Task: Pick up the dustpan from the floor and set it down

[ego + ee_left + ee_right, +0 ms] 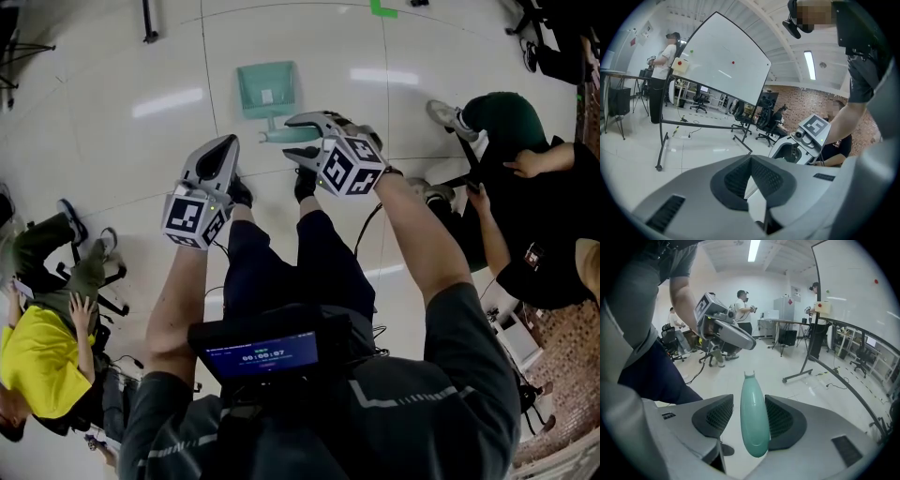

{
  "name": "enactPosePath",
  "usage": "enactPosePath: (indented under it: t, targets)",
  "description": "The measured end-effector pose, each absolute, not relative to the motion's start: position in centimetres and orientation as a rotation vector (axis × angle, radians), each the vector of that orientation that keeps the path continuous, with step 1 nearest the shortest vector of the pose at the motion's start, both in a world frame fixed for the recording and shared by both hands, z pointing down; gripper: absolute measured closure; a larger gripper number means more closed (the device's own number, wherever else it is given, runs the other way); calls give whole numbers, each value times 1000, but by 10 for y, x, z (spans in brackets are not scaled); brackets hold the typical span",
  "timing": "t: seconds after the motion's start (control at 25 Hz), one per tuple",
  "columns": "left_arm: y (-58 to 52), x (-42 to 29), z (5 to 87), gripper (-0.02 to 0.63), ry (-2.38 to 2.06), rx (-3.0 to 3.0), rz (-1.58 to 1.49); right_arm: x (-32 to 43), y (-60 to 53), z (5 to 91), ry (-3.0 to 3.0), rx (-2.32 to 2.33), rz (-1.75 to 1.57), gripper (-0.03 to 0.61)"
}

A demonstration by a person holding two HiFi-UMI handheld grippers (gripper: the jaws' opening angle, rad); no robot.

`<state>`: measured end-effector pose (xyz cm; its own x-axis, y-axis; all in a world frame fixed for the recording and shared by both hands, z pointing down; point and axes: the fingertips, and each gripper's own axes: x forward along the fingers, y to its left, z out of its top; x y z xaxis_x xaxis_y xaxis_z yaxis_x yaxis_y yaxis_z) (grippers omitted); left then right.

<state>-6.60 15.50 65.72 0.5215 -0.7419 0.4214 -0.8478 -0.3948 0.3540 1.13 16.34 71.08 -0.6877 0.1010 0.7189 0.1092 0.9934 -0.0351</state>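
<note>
White glossy tiles make up the floor (112,66) ahead of you, and the teal plastic dustpan (267,87) seems to rest on it just beyond your feet, its pan away from you and its handle (753,420) reaching back towards you. Your right gripper (291,138) is down at that handle. The handle stands between its jaws, which are spread wide. It lies against one pad while a gap shows at the other, so nothing is clamped. Your left gripper (227,148) hangs beside the right one, short of the pan, with its jaws pinched together at the tips on nothing. As I judge it, you are at the grasp. The reach looks done and the pan does not look lifted. What remains is to close on the handle, raise the dustpan and set it down, although a loose handle like this could equally mean you have just let it go.
</note>
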Motion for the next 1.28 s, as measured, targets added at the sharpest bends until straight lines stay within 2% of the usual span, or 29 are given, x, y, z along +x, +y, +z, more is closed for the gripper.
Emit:
enactPosePath:
  t: [0.04,0.12,0.32,0.48,0.64,1.08,1.28]
  targets:
    - [154,-65,659,578,-1290,2234,264,10,162,713,-2333,-145,-18,330]
    - [152,-62,660,578,-1285,2232,258,10,158,714,-2336,-131,-28,397]
    - [150,-61,645,578,-1291,2231,230,6,156,710,-2342,-137,-37,403]
    - [141,-67,600,578,-1323,2263,203,-1,147,673,-2389,-122,-18,407]
    - [141,-71,525,578,-1348,2307,190,-2,149,596,-2448,-121,12,408]
    - [184,-80,273,578,-1398,2384,-3,20,189,310,-2613,-34,87,408]
    - [203,-74,201,578,-1439,2444,-24,32,203,223,-2697,11,37,408]
